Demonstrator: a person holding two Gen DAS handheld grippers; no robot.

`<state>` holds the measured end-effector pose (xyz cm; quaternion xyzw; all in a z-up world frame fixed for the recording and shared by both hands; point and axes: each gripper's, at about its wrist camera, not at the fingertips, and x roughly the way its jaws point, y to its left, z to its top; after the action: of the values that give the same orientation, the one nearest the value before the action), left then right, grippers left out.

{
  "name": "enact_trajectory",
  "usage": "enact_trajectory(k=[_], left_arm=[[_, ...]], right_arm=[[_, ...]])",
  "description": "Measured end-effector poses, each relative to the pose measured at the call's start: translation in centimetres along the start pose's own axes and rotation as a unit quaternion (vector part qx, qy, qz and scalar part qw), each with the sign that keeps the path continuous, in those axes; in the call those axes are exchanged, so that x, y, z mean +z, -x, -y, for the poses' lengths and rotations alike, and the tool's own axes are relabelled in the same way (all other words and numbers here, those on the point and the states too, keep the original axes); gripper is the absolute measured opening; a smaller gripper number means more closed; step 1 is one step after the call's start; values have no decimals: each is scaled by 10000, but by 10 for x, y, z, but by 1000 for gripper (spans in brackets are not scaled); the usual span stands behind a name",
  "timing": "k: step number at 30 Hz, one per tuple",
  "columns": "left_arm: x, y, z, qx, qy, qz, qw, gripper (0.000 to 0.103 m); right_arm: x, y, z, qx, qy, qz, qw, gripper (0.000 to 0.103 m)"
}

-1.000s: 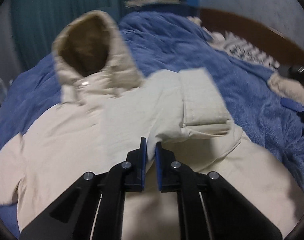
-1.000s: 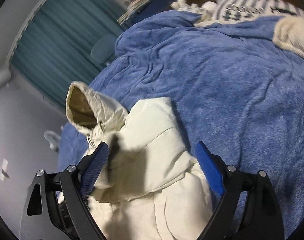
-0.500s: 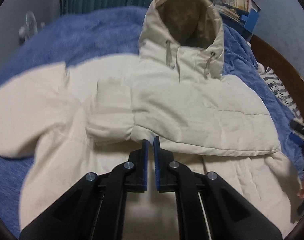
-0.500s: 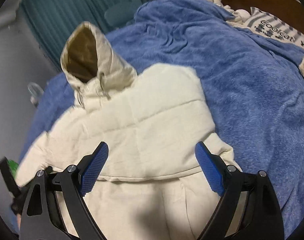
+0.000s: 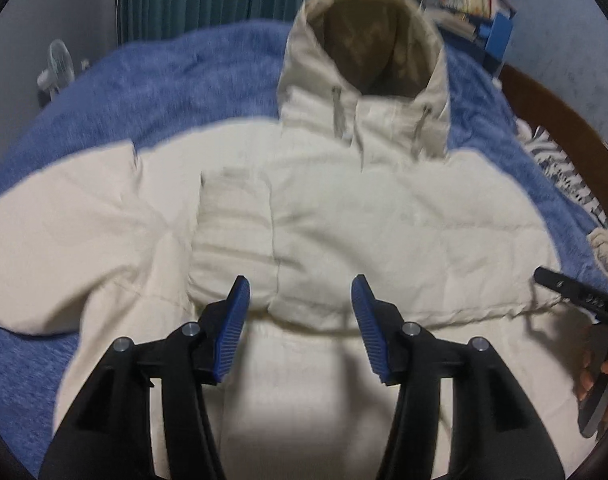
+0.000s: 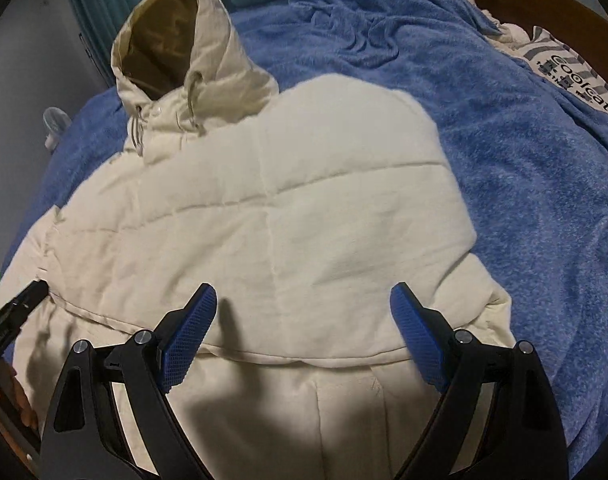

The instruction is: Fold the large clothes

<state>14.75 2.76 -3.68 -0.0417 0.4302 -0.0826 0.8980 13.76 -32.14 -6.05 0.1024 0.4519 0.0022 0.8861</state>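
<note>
Under both my grippers lies the cream jacket (image 5: 344,216), spread front-up on the blue blanket (image 6: 504,140), its hood (image 5: 364,40) straight ahead of the left tool and up to the left of the right one. My left gripper (image 5: 300,320) hangs with its jaws wide apart and nothing between them, and my right gripper (image 6: 300,332) is spread just as wide and empty. One sleeve (image 6: 304,208) is laid across the chest, its lower edge just past my fingertips; the other sleeve (image 5: 64,232), off to the left of my left tool, is not yet folded in. I judge the sleeve-folding step to be half done. Next I would take that loose sleeve near its cuff and bring it over the first. The shell is quilted and puffy with stitched seams, so I expect it to spring back and need pressing flat. Its hood lining looks tan and glossy, and the blanket under it is fleecy
</note>
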Motion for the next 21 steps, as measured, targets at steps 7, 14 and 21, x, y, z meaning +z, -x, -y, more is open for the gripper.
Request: enact_trajectory(k=[7,14,21], left_arm=[[-17,-34,-15,-145,229,-546,9981,51],[-19,-34,-17,-207,271,-532,9980,54],[-13,4,-18,-62,420,-180,9989,80]], right_arm=[[-9,-26,-5,-160,241,-318,9991,96],[-13,-30,-11,-405,451,-324,9976,96],[-13,-26,-9,-354,457,-261,9980,97]])
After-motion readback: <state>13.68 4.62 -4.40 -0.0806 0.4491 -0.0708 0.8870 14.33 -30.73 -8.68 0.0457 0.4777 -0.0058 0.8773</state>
